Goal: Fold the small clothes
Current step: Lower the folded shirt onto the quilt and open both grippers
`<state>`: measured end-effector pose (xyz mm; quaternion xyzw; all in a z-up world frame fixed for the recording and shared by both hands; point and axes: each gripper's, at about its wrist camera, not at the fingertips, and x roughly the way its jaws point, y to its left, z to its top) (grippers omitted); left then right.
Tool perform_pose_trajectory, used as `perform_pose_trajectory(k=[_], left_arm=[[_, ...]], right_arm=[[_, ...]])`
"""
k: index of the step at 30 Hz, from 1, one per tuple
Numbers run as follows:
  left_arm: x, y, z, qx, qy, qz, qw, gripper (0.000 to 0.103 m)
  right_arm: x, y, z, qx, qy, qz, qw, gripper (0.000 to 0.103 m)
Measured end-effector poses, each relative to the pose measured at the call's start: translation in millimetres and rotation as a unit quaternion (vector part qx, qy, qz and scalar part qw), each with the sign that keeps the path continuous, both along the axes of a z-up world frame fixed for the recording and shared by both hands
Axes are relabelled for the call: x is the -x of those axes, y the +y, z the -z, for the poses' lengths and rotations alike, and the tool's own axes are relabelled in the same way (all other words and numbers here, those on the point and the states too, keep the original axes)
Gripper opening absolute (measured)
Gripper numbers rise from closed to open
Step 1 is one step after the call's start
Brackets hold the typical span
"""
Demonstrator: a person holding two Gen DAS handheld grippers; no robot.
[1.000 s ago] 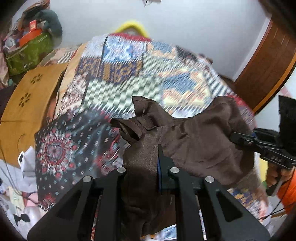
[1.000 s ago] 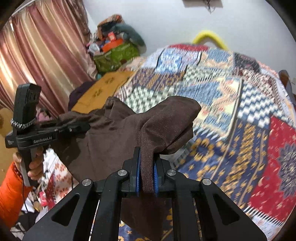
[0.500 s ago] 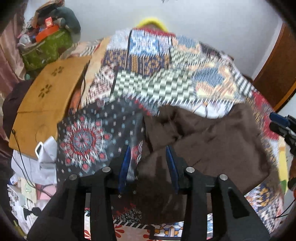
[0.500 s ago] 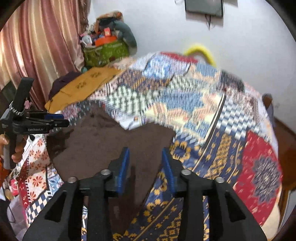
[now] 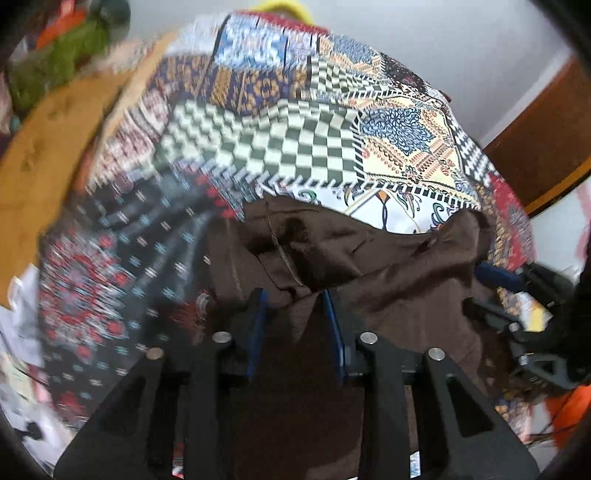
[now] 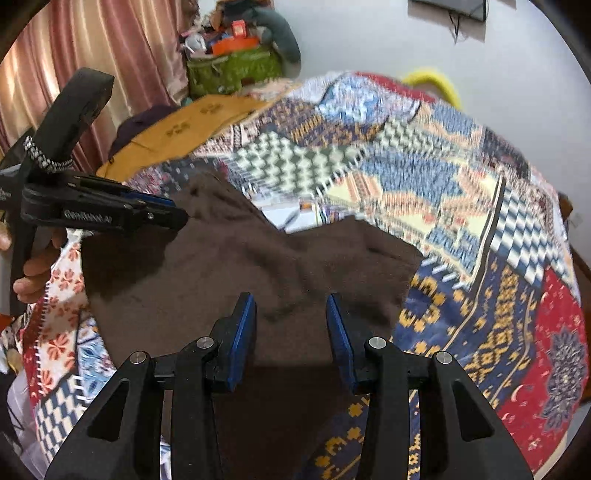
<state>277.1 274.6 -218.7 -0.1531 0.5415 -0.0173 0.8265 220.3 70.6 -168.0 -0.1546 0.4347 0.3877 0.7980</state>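
Now both grippers (image 6: 291, 306) tilted down — over brown garment (image 6: 236, 273).

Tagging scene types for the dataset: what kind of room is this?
Likely a bedroom: a bed under a patchwork quilt, pink curtains, a wall-mounted screen, a brown garment laid out for folding.
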Motion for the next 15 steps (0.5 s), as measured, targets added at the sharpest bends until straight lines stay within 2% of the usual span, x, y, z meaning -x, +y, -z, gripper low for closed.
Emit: perform_pose_trajectory(k=[5,7,10,15], left_arm=[[-9,6,15,0.039,0.008,-0.018,0.9991,0.029],[-10,8,15,0.037,0.002,-0.026,0.999,0.008],[-13,12,18,0.034,-0.003,-0.039,0.9987,0.002],[-7,16,2,-0.029,-0.026,-0.051,0.9979,0.002]], right_arm=[[0,-6,6,-0.011,0.014,-0.007,1.0,0.037],[-1,-5,7,-0.012,0.016,-0.009,1.0,0.037],[0,-5,9,-0.016,0.02,-0.01,1.0,0.037],[1,-8,9,-0.018,0.024,-0.012,0.999,0.037]])
